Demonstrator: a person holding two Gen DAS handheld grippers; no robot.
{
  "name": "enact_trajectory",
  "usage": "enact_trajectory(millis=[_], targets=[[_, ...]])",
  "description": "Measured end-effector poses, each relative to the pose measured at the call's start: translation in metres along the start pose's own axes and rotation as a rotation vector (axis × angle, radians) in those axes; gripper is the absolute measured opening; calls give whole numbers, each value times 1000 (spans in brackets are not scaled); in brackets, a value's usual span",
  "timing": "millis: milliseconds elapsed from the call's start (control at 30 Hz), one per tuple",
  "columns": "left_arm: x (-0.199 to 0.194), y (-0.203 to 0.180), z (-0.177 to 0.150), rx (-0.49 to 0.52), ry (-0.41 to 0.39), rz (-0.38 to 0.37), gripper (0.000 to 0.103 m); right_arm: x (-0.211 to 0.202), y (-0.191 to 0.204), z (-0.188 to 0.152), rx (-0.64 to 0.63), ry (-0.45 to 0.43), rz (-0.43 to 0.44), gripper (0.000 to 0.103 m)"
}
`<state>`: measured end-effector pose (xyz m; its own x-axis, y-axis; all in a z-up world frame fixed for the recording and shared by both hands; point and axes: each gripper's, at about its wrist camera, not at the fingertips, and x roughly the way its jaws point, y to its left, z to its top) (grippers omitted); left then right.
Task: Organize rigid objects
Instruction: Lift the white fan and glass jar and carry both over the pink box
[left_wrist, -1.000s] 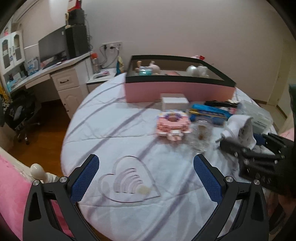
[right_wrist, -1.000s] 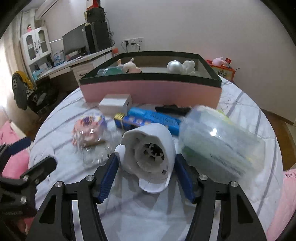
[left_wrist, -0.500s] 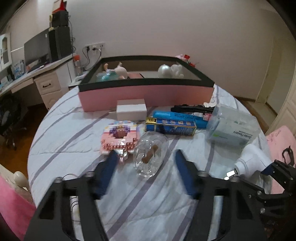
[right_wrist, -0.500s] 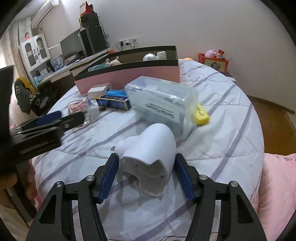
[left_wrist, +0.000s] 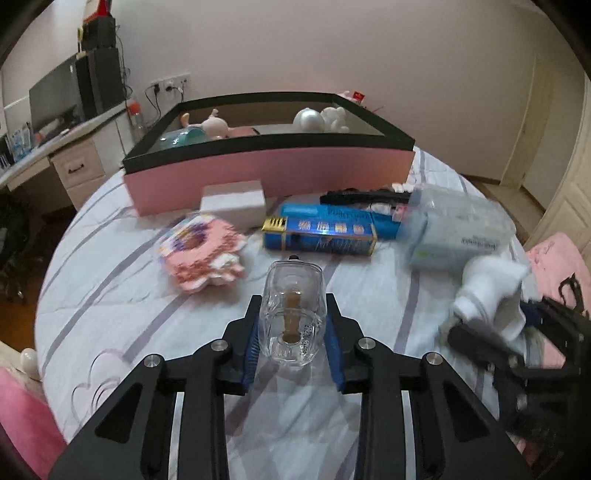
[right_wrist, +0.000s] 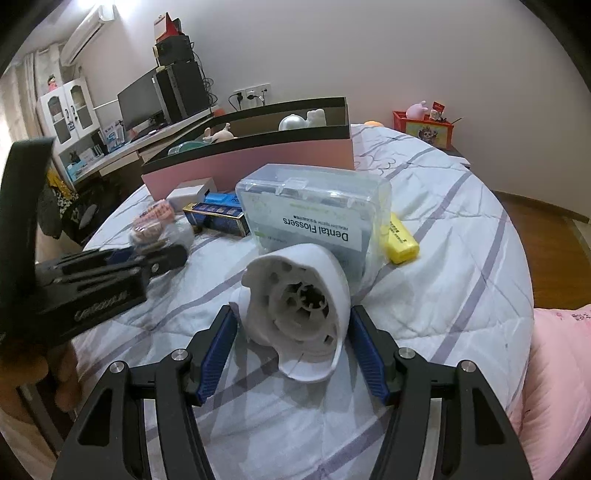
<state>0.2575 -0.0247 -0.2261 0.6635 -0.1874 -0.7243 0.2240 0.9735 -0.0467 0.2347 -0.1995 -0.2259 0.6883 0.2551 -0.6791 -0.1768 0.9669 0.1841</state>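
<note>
Two things are in hand: the glass bottle (left_wrist: 291, 314) sits between my left tongs (left_wrist: 291, 345), whose jaws have just been closing onto it, and my right tongs (right_wrist: 295, 347) clamp the white plastic housing (right_wrist: 297, 299). Both are low over the bed (right_wrist: 461, 258), so I judge this the pickup step. Next I lift them forward into the pink box (left_wrist: 269, 173) beyond.

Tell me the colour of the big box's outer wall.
Pink, with a black rim; the box shows best in the left wrist view.

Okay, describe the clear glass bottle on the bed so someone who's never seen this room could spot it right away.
Find the long pink box with the black rim on the striped bedspread. In front of it lie a blue carton and a pink block toy; nearer still, the glass bottle sits between the left gripper pads. Only it is see-through, with a brown stick inside.
</note>
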Motion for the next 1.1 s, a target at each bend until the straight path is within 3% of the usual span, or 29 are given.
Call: enact_trajectory(millis=[100,300,567,967,1033,1100], targets=[[-12,5,-12,-15,-5,2,31,1,2,0,4,1,-6,65],[-17,5,-25,-7,2,8,31,5,6,3,8,0,-5,77],[-8,9,-16,-11,-9,-5,31,7,9,3,-16,-5,-34,75],[-28,13,-17,-24,-61,-9,30,-6,20,2,-45,-29,-34,75],[-27,14,-18,-23,-51,-10,30,1,21,-1,-57,6,-33,75],[-23,16,-20,-28,-36,-6,30,1,20,-6,-47,-20,-36,75]])
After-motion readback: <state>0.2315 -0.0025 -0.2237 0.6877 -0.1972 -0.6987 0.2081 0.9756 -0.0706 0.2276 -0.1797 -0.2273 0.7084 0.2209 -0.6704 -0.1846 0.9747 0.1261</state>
